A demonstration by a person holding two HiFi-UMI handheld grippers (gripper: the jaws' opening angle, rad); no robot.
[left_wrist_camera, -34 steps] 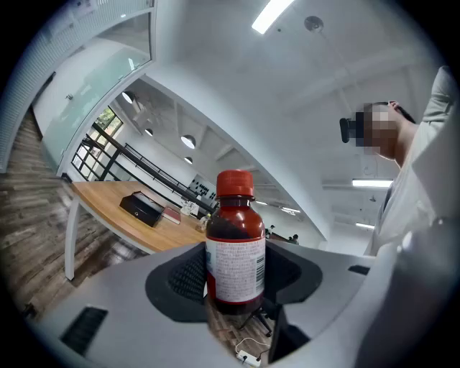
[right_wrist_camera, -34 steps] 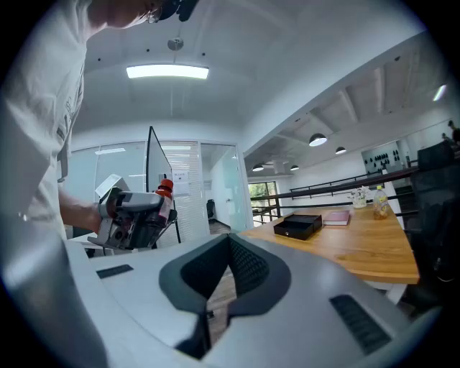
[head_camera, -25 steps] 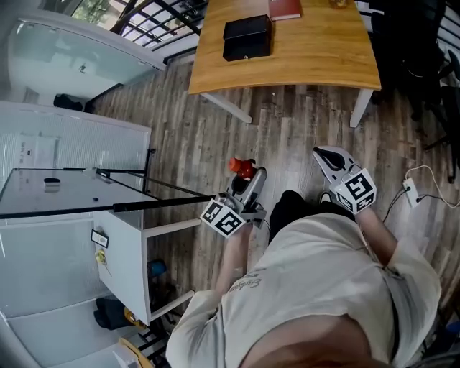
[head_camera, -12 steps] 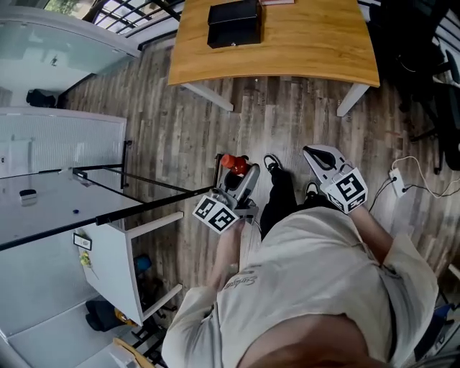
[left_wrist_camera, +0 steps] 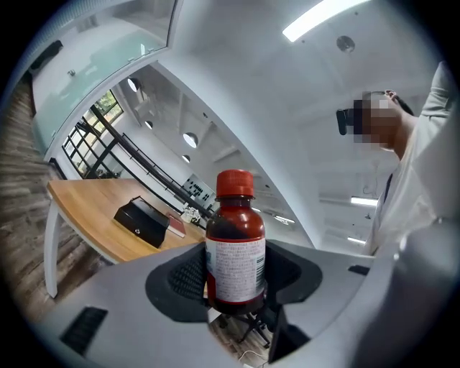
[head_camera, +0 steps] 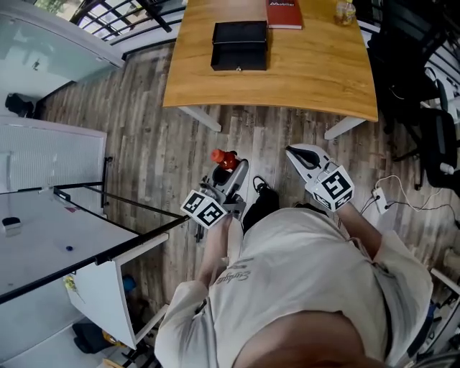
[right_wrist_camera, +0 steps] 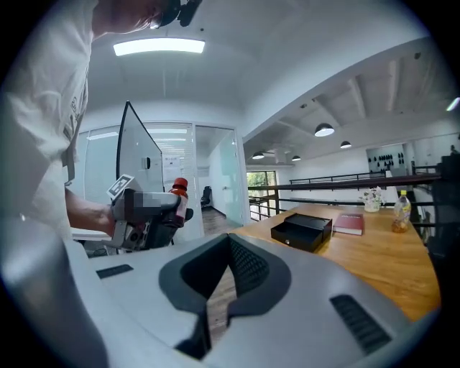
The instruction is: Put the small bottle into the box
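Observation:
A small dark-red bottle [left_wrist_camera: 236, 244] with a red cap [head_camera: 223, 157] stands upright between the jaws of my left gripper [head_camera: 230, 174], which is shut on it above the wooden floor. A closed black box [head_camera: 239, 44] lies on the wooden table [head_camera: 316, 68] ahead; the left gripper view shows the black box [left_wrist_camera: 141, 219] far beyond the bottle. My right gripper [head_camera: 301, 156] is shut and holds nothing, level with the left one. In the right gripper view, my right gripper [right_wrist_camera: 221, 291] points towards the black box [right_wrist_camera: 302, 231], and the bottle [right_wrist_camera: 180, 198] is at the left.
A red book [head_camera: 283, 13] and a yellowish bottle [head_camera: 344, 11] lie on the table behind the box. A white cabinet with a glass top [head_camera: 50, 237] stands to my left. Black chairs [head_camera: 431, 108] and a floor cable [head_camera: 388, 201] are at the right.
The view has shifted towards the table, so the white cabinet has slid left and down. Both grippers kept their pose, and the bottle stays in the left one.

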